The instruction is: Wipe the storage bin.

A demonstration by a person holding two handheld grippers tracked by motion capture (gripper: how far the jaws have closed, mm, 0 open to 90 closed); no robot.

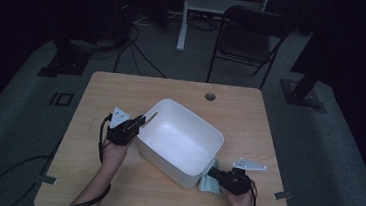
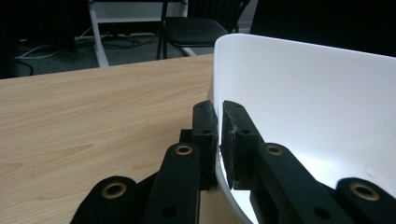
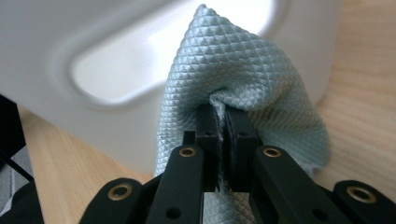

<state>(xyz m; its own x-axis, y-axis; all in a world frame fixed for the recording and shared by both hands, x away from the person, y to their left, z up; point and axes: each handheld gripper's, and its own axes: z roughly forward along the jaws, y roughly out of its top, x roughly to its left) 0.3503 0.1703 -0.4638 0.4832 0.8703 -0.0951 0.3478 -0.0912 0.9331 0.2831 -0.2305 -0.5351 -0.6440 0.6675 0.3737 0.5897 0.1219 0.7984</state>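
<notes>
A: Why is the left gripper [image 1: 138, 123] clamped on the rim of the white rectangular plastic tub [image 1: 170, 113]?

B: To steady it, I'd judge. In the left gripper view its jaws are pinching the thin white wall, one pad outside and one inside [image 2: 237, 140], so the tub can't slide on the pale wooden bench [image 1: 122, 85] while the other hand works against it.

A: And the right gripper [image 1: 213, 175]?

B: Its jaws are pressed together on a bunched fold of the pale blue waffle-textured cloth [image 3: 238, 79]. The rest of the cloth fans out above and around the pads, so it makes a soft wad for rubbing.

A: Where is that cloth exactly?

B: At the near right corner of the tub, low down, between the tub's outer wall and the gripper. In the high view it lies on the bench right against the tub's corner [image 1: 208, 179]. In the right gripper view it sits up against the wall, just beside the recessed handle hollow [image 3: 116, 70].

A: So the outside is being wiped?

B: That seems the step in hand. The tub sits skewed in the middle of the bench and looks empty inside. Gripping the far left rim opposite the cloth makes sense: pushes from the cloth get countered from the other end.
</notes>
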